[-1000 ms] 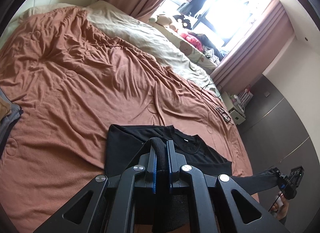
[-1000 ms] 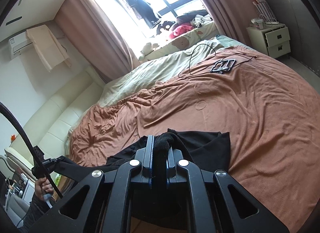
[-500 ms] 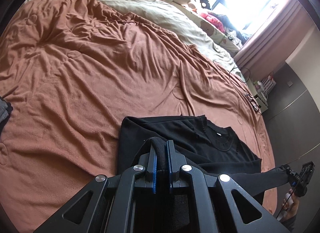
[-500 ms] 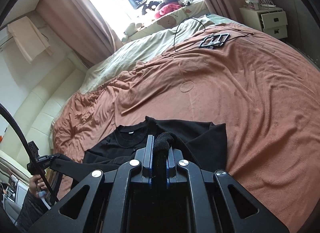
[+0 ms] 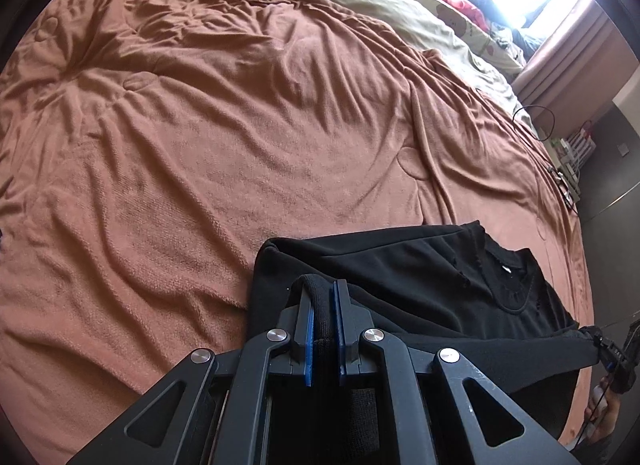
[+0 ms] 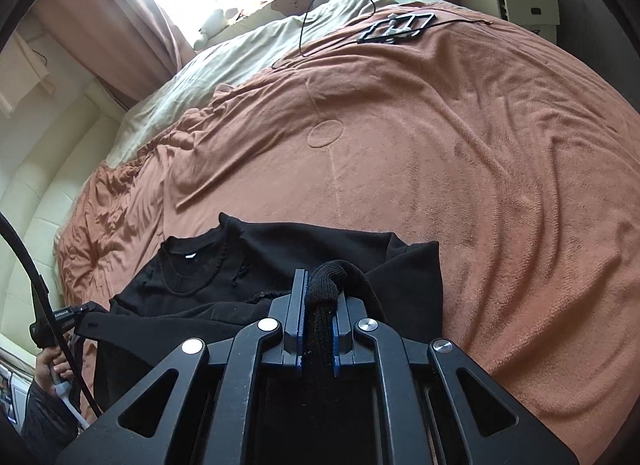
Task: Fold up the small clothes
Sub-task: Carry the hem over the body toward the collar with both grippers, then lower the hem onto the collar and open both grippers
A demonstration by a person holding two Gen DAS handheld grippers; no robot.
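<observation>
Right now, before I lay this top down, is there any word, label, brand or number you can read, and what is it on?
None can be read.
Black top, white tag inside its neck: too small to read.
Left gripper seen from the right wrist, pale print on its body: blurred.
Brown blanket: no text.

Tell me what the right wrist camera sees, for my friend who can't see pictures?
The right gripper is shut on a bunched fold of a black knit sweater, whose round collar lies spread on a rumpled rust-brown bed blanket. At far left, the left gripper pinches another part of it.
</observation>
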